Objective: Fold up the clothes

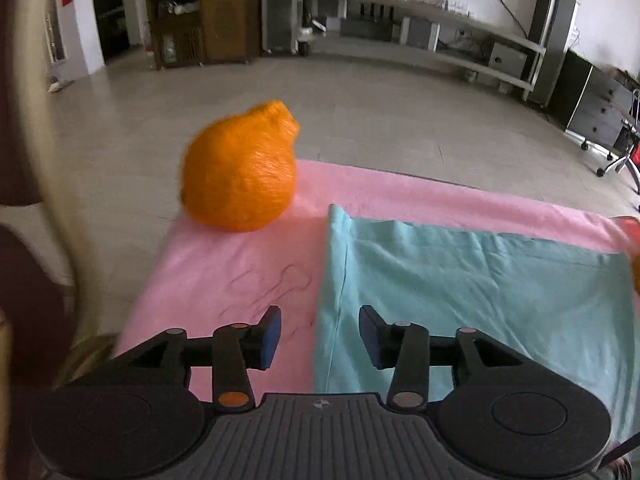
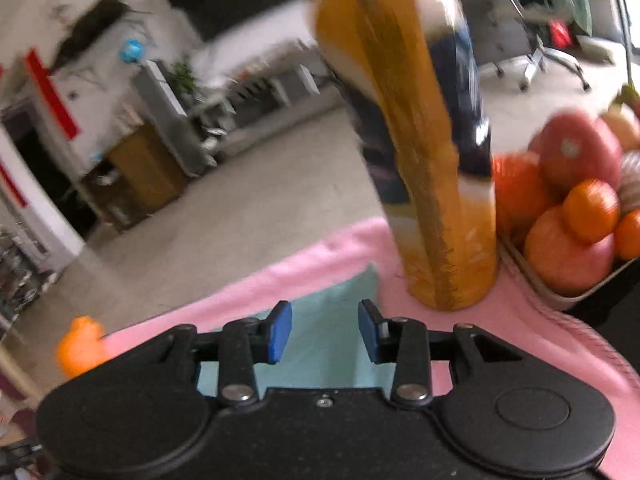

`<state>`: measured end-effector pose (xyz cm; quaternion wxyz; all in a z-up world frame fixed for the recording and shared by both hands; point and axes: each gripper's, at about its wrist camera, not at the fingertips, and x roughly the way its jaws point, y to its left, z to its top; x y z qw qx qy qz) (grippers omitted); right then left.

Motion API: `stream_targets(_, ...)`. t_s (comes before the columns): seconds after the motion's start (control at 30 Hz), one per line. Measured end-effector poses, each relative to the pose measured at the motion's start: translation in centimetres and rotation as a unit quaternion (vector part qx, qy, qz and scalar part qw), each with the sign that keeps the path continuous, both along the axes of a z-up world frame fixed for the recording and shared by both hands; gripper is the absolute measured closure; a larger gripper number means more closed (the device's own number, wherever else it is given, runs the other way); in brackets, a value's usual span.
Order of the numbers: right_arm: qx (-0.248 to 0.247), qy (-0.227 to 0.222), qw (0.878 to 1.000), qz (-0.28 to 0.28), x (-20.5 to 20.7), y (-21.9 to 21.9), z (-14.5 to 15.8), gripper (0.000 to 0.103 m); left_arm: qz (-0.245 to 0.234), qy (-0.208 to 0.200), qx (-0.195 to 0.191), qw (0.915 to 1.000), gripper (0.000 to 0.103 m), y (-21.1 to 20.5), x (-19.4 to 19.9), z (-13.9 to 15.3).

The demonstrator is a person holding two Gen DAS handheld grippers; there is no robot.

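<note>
A light teal garment (image 1: 460,280) lies flat on a pink cloth (image 1: 240,272) that covers the table. My left gripper (image 1: 320,338) hovers open over the garment's left edge, one finger above the pink cloth and the other above the teal fabric. Nothing is between its blue pads (image 1: 272,340). In the right wrist view, my right gripper (image 2: 325,332) is open just above a far corner of the teal garment (image 2: 328,344), holding nothing. The picture there is motion-blurred.
A large orange fruit (image 1: 240,168) sits at the pink cloth's far left corner, small in the right view as the orange fruit (image 2: 80,346). A tall juice bottle (image 2: 436,184) stands close ahead of the right gripper. A tray of fruit (image 2: 576,208) is at the right edge.
</note>
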<state>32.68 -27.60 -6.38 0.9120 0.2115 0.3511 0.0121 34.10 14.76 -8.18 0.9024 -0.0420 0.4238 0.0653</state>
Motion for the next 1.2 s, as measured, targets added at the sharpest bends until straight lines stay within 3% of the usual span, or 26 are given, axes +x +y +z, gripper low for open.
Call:
stream_targets(0.2, -0.047, 0.024, 0.999, -0.013, 5.5, 0.7, -5.1, 0.066, -0.015, -0.012, 0.028, 0.9994, 0.055, -0.9, 4.4, -2.8)
stream_targets(0.3, -0.056, 0.036, 0.998, -0.008, 6.9, 1.5, -6.8, 0.080, -0.022, -0.029, 0.030, 0.9989, 0.058, -1.2, 5.7, -3.0)
stream_targets(0.33, -0.064, 0.034, 0.997, -0.005, 7.2, 1.9, -7.0, 0.082, -0.024, -0.033, 0.033, 0.9986, 0.065, -1.4, 6.1, -3.1)
stream_targets(0.43, -0.098, 0.020, 0.995, 0.004, 7.6, 3.1, -7.1, 0.086, -0.026, -0.047, 0.050, 0.9973, 0.099, -2.3, 6.5, -2.8)
stream_targets(0.5, -0.118, 0.013, 0.993, 0.004, 8.1, 3.5, -6.9, 0.099, -0.027, -0.059, 0.067, 0.9956, 0.101, -3.1, 6.3, -2.4)
stream_targets(0.57, -0.119, -0.003, 0.993, -0.004, 7.4, 3.5, -5.7, 0.099, -0.030, -0.075, 0.087, 0.9929, 0.101, -3.9, 5.8, -1.9)
stream_targets(0.73, -0.107, -0.027, 0.994, 0.006, 3.8, 3.2, -1.5, 0.099, -0.037, -0.112, 0.127, 0.9849, 0.101, -5.4, 2.1, 1.9)
stream_targets(0.9, -0.101, -0.047, 0.994, 0.022, -0.9, 2.7, 3.4, 0.099, -0.028, -0.117, 0.136, 0.9834, 0.100, -6.1, -3.7, 6.4)
stream_targets(1.07, -0.098, -0.040, 0.994, 0.034, -7.8, 1.9, 8.1, 0.099, -0.017, -0.108, 0.111, 0.9878, 0.100, -5.3, -10.5, 9.5)
stream_targets(1.2, -0.086, -0.012, 0.995, 0.042, -14.0, 1.2, 9.2, 0.099, -0.003, -0.065, 0.068, 0.9956, 0.100, -3.5, -17.5, 9.1)
